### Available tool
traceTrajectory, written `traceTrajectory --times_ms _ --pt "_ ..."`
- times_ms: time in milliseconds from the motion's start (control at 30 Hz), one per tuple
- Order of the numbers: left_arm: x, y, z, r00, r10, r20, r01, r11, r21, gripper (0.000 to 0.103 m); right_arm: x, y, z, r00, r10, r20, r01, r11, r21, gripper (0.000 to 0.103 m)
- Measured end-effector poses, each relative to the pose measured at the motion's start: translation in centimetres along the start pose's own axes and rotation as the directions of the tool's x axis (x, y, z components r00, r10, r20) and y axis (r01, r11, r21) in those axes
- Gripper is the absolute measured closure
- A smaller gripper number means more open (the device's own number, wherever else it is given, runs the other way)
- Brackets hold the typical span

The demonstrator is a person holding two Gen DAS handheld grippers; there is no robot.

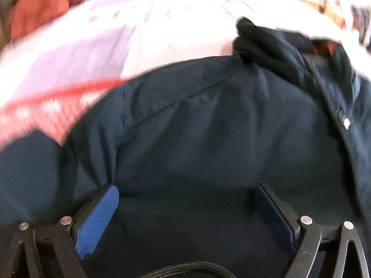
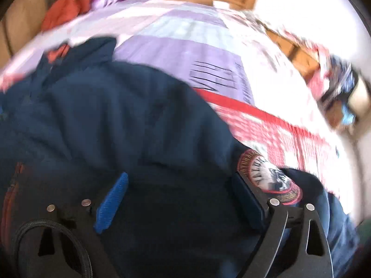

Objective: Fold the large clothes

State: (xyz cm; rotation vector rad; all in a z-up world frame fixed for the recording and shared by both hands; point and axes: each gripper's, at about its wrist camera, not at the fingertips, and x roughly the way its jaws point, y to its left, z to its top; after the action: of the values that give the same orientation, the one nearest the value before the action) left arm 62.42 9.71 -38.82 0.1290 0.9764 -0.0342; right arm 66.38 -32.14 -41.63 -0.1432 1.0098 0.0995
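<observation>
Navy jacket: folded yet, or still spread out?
Spread: navy jacket covers the bedspread broadly, collar exposed; no fold visible.

Two wrist views. On the left we look forward along our left gripper [image 1: 185, 192], pressed close above a navy jacket [image 1: 197, 127]. On the right, along our right gripper [image 2: 180, 185], equally close. Shared: jacket [image 2: 104, 115], purple-and-red bedspread [image 1: 81, 53] [image 2: 185, 51], orange cloth [image 1: 41, 4] [image 2: 67, 7].
</observation>
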Motion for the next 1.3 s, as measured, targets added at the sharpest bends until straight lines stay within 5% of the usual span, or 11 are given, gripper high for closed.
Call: traceTrajectory --times_ms 33,100,200,400,567,633,700,800,933,1033,1300 --pt "-0.5 -0.7 0.5 0.999 0.049 0.02 -0.049 0.999 0.014 0.005 -0.3 0.0 0.3 1.0 -0.001 0.011 0.001 1.0 0.016 0.01" --pt "-1.9 -2.0 2.5 0.995 -0.061 0.081 0.064 0.997 -0.035 0.005 -0.9 2.5 1.5 0.997 -0.049 0.065 0.051 0.998 -0.027 0.01" --pt "-1.8 -5.7 5.3 0.986 -0.132 0.1 0.135 0.991 -0.019 0.004 -1.0 7.2 4.0 0.992 0.027 0.12 -0.018 0.997 -0.08 0.009" --pt "2.3 -9.1 7.9 0.987 -0.158 0.023 0.158 0.987 0.011 0.0 4.9 14.7 8.1 0.997 0.077 -0.008 -0.077 0.978 -0.194 0.001" --pt "2.7 -6.5 7.7 0.983 -0.179 0.028 0.18 0.983 -0.032 0.0 5.5 6.1 7.7 0.997 0.072 -0.009 -0.073 0.997 -0.024 0.0" --pt "2.7 -5.3 7.0 0.998 -0.05 0.034 0.051 0.999 -0.019 0.0 5.3 2.2 6.7 0.999 0.028 -0.019 -0.027 0.998 0.053 0.0" --pt "2.9 -3.0 6.0 0.998 -0.066 0.004 0.066 0.993 -0.098 0.0 5.0 0.1 5.9 0.996 -0.068 -0.053 0.072 0.994 0.082 0.0" --pt "0.5 -1.3 3.5 0.997 -0.078 0.0 0.077 0.983 -0.166 0.0 3.3 0.3 4.4 0.998 -0.057 -0.038 0.061 0.993 0.1 0.0" --pt "-2.8 -3.4 -1.5 0.992 -0.121 -0.019 0.118 0.985 -0.123 0.0 -2.3 5.7 0.1 0.999 0.035 0.027 -0.033 0.998 -0.062 0.0" --pt "-4.1 -3.8 -5.4 0.999 -0.047 -0.016 0.046 0.997 -0.063 0.0 -3.4 8.4 -4.5 0.998 0.045 -0.039 -0.05 0.988 -0.149 0.0" --pt "-6.1 3.2 -8.6 0.997 0.035 -0.07 -0.047 0.984 -0.172 0.001 -6.6 -3.1 -12.1 0.978 -0.145 -0.148 0.172 0.966 0.191 0.0"
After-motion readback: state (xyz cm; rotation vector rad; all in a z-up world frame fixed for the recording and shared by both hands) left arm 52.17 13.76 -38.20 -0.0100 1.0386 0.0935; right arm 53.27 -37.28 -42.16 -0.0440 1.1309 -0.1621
